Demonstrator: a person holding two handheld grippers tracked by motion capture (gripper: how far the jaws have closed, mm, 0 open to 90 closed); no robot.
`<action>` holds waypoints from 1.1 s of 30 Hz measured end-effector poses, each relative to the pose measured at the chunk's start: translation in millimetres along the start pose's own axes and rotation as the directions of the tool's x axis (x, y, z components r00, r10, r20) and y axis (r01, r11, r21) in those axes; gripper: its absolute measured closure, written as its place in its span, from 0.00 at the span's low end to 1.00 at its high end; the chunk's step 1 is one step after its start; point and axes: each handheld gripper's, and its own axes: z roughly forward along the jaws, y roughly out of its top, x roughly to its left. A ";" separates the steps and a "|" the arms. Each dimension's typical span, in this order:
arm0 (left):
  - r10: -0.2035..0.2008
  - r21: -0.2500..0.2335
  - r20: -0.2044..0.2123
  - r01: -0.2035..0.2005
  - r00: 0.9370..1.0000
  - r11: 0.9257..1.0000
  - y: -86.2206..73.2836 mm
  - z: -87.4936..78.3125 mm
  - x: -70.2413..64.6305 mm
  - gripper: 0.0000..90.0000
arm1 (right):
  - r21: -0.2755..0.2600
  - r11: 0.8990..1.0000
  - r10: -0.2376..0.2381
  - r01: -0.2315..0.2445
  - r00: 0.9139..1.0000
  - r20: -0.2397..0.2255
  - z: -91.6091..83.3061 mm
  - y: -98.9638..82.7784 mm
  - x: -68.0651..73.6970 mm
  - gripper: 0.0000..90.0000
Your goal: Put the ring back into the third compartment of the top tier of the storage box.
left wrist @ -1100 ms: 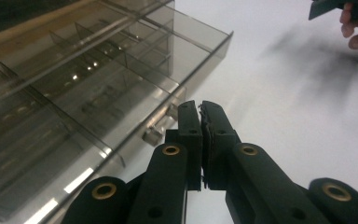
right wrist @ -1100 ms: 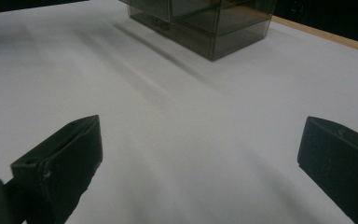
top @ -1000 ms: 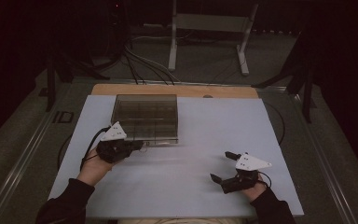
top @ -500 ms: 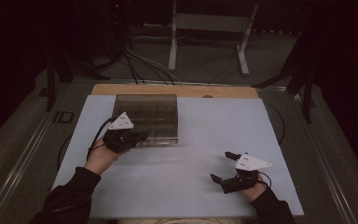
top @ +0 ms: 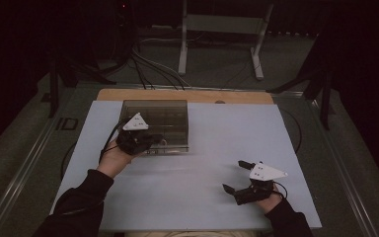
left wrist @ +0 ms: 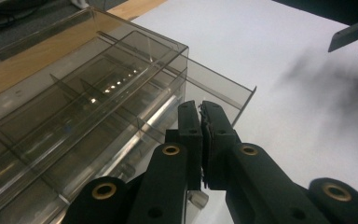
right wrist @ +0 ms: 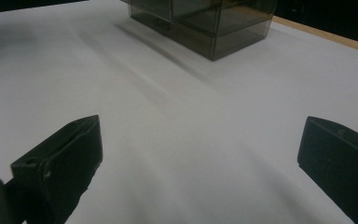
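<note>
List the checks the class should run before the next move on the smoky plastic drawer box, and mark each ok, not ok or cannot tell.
1. Left gripper has its jaws shut: ok.
2. Left gripper sits at the front of the drawer box: ok.
3. A part of the box is clamped between the left jaws: cannot tell.
4. Right gripper is open and holds nothing: ok.
5. Right gripper rests well apart from the box: ok.
6. The white mat between the two grippers is free of loose things: ok.
</note>
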 end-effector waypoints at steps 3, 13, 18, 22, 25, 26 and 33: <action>-0.001 0.001 -0.003 0.001 1.000 1.000 3.1 4.4 0.4 0.97 | -0.001 1.000 0.000 0.000 1.000 0.000 -0.1 0.0 -0.1 0.00; -0.015 0.007 -0.002 0.015 1.000 1.000 9.6 17.2 1.5 0.97 | -0.002 1.000 0.004 -0.004 1.000 0.000 -0.6 0.1 0.1 0.00; -0.017 0.019 -0.009 0.017 1.000 1.000 11.9 24.0 0.8 0.97 | -0.002 1.000 0.003 -0.003 1.000 -0.002 -0.6 0.2 0.2 0.00; -0.016 0.027 -0.005 0.016 1.000 1.000 12.7 29.1 0.3 0.97 | -0.002 1.000 0.003 -0.003 1.000 -0.002 -1.0 0.2 0.1 0.00; -0.011 0.036 -0.012 0.011 1.000 0.999 13.7 32.6 -0.7 0.97 | -0.003 1.000 0.001 -0.001 1.000 -0.004 -0.9 0.3 0.2 0.00; -0.008 0.043 -0.017 0.009 1.000 0.999 14.0 33.6 -0.9 0.97 | -0.003 1.000 0.001 -0.001 1.000 -0.004 -0.9 0.3 0.3 0.00; -0.002 0.054 -0.023 0.003 1.000 0.999 15.8 40.4 -2.0 0.96 | -0.004 1.000 0.000 0.000 1.000 -0.003 -1.2 0.3 0.2 0.00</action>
